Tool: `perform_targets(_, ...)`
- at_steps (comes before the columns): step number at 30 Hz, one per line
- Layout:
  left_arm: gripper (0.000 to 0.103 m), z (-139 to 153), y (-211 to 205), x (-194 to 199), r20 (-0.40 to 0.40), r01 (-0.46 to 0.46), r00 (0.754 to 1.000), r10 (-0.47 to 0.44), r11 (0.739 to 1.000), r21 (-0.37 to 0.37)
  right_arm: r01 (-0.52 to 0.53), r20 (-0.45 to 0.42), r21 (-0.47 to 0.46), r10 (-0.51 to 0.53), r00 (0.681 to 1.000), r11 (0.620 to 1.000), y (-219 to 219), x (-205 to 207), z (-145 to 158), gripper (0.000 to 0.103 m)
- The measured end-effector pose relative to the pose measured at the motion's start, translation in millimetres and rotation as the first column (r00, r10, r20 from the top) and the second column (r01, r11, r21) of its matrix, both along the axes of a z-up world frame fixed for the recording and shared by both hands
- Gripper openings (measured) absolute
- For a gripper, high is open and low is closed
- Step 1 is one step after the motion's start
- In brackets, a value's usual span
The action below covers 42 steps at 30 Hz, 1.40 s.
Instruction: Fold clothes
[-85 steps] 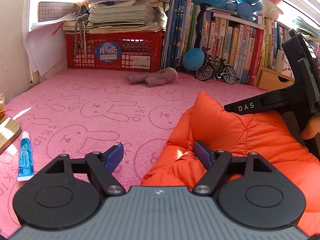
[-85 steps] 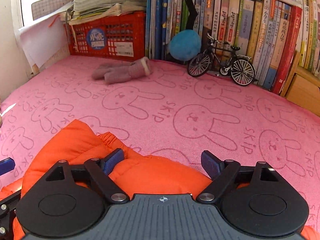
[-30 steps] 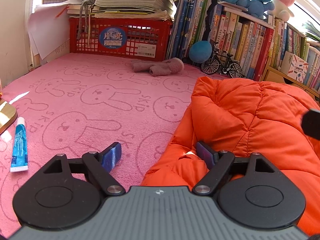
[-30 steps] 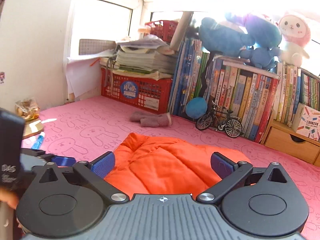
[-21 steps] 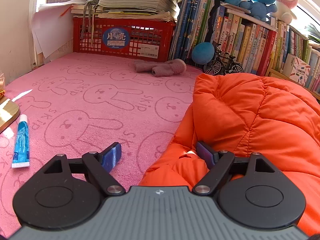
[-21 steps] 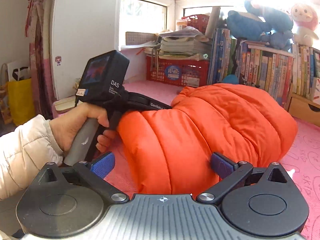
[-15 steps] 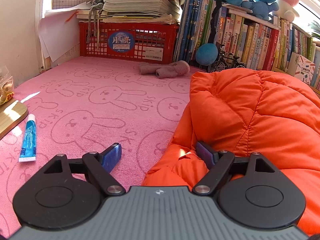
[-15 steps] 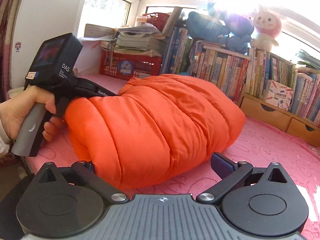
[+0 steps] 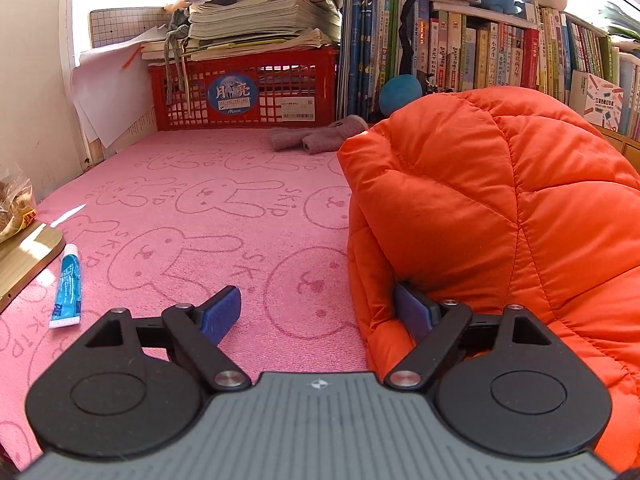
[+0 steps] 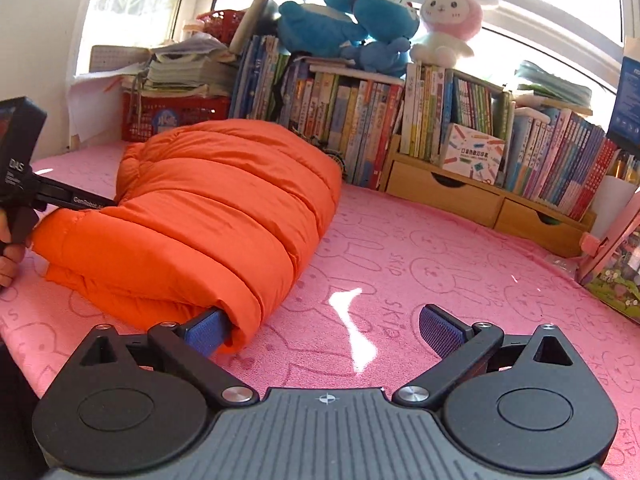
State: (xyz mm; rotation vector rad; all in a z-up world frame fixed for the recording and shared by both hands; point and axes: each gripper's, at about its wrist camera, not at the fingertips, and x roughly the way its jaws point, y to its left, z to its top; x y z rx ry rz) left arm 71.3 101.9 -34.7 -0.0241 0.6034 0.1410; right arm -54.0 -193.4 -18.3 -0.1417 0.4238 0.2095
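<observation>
The jacket (image 10: 208, 216) lies folded in a bundle on the pink worktop (image 10: 440, 264), its long axis running from near to far.

The left gripper (image 9: 316, 312) sits at its near left corner, jaws spread and opening (right pad tucked under a fold), and the right gripper (image 10: 320, 332) flanks its near right end, jaws spread, left pad touching the hem; neither pinches cloth.

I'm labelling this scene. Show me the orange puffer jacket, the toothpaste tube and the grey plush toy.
orange puffer jacket (image 10: 224, 216): right wrist view, on its quilted top.
toothpaste tube (image 9: 69, 286): left wrist view, middle of its blue body.
grey plush toy (image 9: 316, 136): left wrist view, on its body.

Child's bedroom: bookshelves (image 10: 460, 120), plush toys (image 10: 444, 20), bunny-print cover (image 9: 200, 208).
</observation>
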Motion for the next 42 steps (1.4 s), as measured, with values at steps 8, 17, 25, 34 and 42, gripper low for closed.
perform_targets(8,0.085,0.7,-4.3,-4.1,0.012,-0.003,1.0,0.003,0.999,0.035,0.025,0.087,0.122,-0.036,0.996,0.992,36.7,49.2,37.1,0.082)
perform_targets(17,0.07,14.5,8.5,-9.0,0.022,-0.017,1.0,0.017,0.999,-0.029,0.005,0.036,-0.022,-0.004,0.999,1.0,128.6,86.6,-4.6,0.07)
perform_targets(25,0.068,76.6,-20.0,18.7,0.253,0.093,0.959,-0.128,0.985,0.147,-0.004,0.02,-0.006,0.004,1.0,1.0,126.0,87.5,-11.0,0.072)
perform_targets(34,0.069,14.3,-15.6,74.5,0.07,0.081,0.993,-0.097,0.974,0.21,-0.153,0.011,0.197,0.154,0.988,0.968,83.7,83.7,4.3,0.092)
perform_targets(42,0.069,10.1,-8.0,77.0,0.051,0.095,0.993,-0.105,0.982,0.161,0.07,-0.243,0.654,0.122,0.962,0.753,-61.9,178.9,5.1,0.103)
